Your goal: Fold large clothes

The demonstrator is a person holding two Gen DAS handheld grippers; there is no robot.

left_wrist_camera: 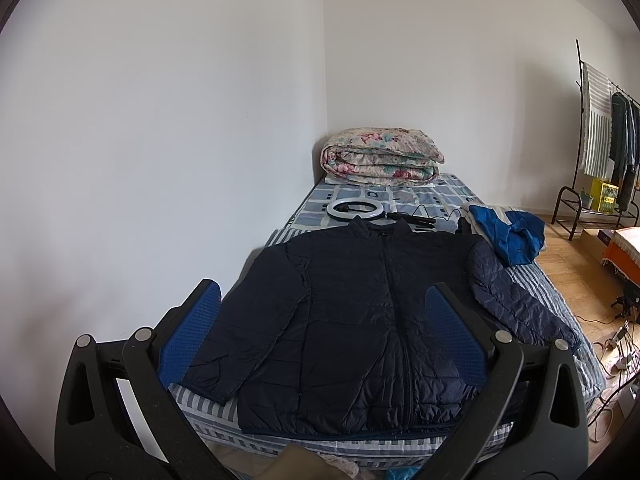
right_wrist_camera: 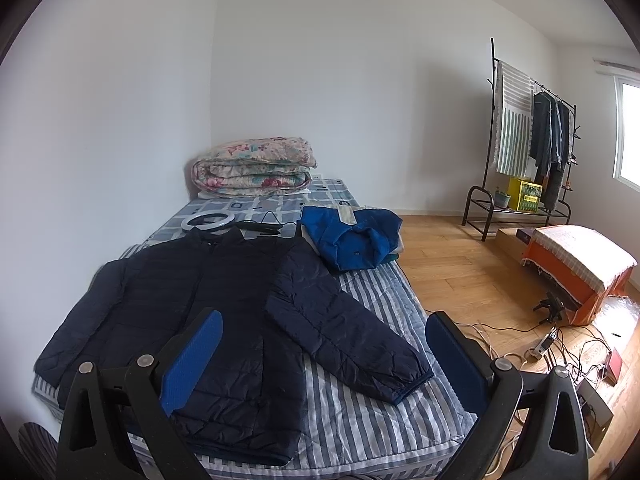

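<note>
A dark navy quilted jacket (left_wrist_camera: 352, 320) lies flat and zipped on the striped bed (left_wrist_camera: 540, 292), front up, collar toward the far wall, both sleeves spread out. It also shows in the right wrist view (right_wrist_camera: 224, 300), with its right sleeve (right_wrist_camera: 348, 328) angled toward the bed's edge. My left gripper (left_wrist_camera: 324, 336) is open and empty, held above the jacket's lower half. My right gripper (right_wrist_camera: 324, 356) is open and empty, above the right sleeve and hem.
A blue garment (right_wrist_camera: 352, 236) is piled on the bed right of the collar. A ring light (left_wrist_camera: 356, 210) and a folded floral quilt (left_wrist_camera: 380, 158) lie behind. A clothes rack (right_wrist_camera: 528, 144), an orange covered box (right_wrist_camera: 580, 268) and floor cables (right_wrist_camera: 560, 348) stand right.
</note>
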